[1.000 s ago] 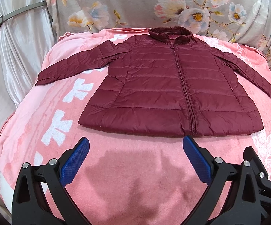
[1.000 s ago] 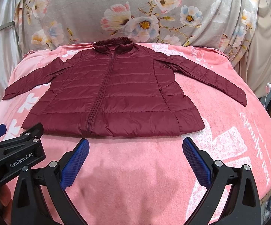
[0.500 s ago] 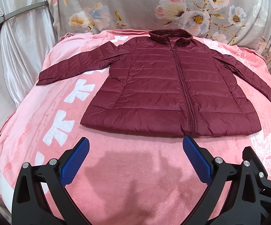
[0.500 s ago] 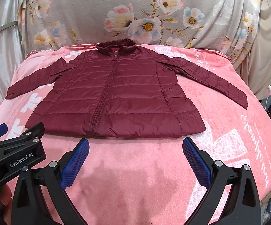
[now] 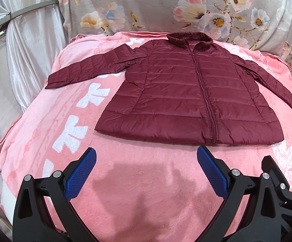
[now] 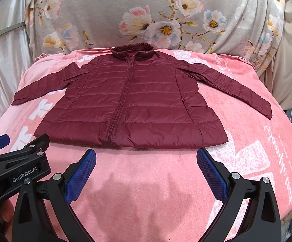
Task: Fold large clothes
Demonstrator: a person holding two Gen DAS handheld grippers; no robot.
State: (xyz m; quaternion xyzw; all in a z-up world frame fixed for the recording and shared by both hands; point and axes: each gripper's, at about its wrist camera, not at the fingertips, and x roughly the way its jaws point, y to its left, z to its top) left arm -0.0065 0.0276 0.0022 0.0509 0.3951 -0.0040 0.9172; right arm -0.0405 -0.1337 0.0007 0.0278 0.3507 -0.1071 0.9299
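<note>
Both grippers, left gripper (image 5: 146,171) and right gripper (image 6: 146,171), are hovering with fingers spread apart and empty just short of the hem of the dark-red quilted puffer jacket (image 5: 186,92), which is lying flat ahead, collar pointing away, sleeves reaching out sideways.

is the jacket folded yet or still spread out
Spread out: the jacket lies flat on the pink blanket, zipped, both sleeves extended sideways.

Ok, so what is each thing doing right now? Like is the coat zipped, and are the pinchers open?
Jacket: lying flat, unfolded, front up, zipped shut.
Sleeves: both spread out to the sides.
Collar: standing up at the far end.
Pink blanket: spread under the jacket.
Left gripper: open, holding nothing, short of the hem.
Right gripper: open, holding nothing, short of the hem.
</note>
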